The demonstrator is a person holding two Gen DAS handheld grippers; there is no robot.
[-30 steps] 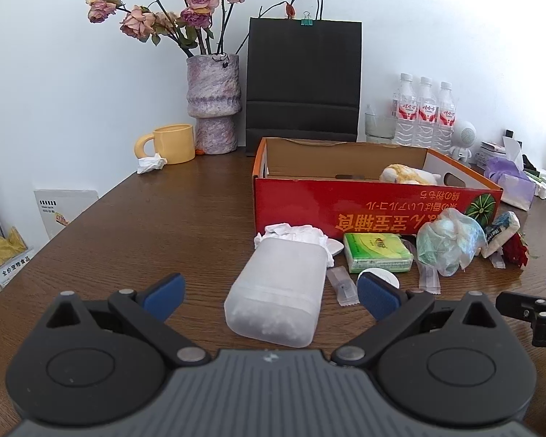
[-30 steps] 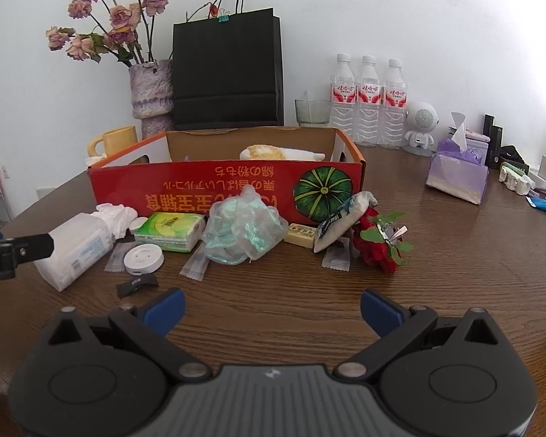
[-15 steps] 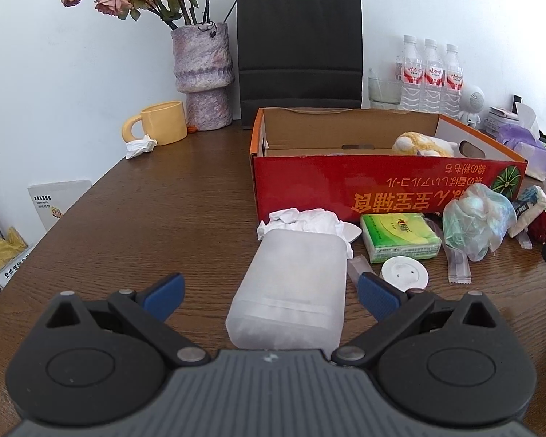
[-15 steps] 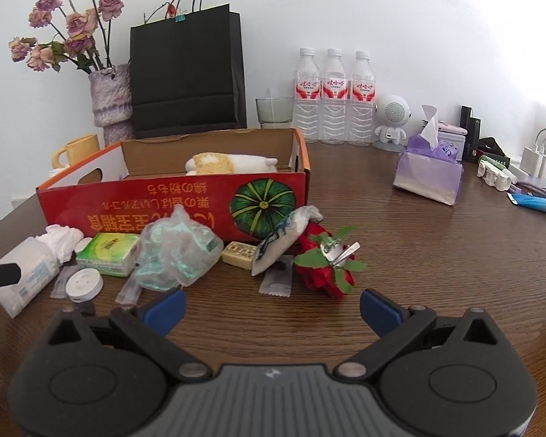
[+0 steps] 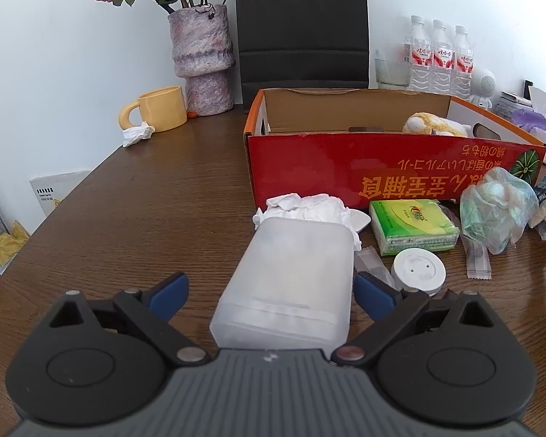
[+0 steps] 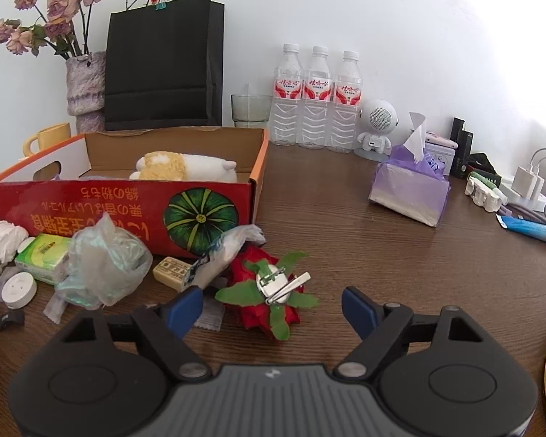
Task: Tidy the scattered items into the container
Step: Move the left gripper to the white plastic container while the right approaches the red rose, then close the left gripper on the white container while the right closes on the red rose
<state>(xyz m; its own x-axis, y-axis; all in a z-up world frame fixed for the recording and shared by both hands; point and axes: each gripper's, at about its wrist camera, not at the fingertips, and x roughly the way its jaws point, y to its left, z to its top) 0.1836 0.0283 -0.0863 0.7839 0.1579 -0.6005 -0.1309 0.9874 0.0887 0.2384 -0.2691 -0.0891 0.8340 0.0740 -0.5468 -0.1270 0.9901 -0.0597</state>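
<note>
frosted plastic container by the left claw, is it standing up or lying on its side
Lying on its side. The frosted plastic container rests lengthwise on the table, its cap end toward the camera and its far end against crumpled tissue.

A plain white wall (image 6: 382, 18) backs the dark brown wood-grain table (image 6: 345, 247), bright daylight washing in from the right. Against that wall, behind the table's far edge, stands a tall black paper bag (image 6: 163, 69).

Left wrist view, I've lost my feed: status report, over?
Left gripper closing around frosted white plastic box. Right gripper closing near red fabric flower. Crumpled white tissue behind box.
</note>
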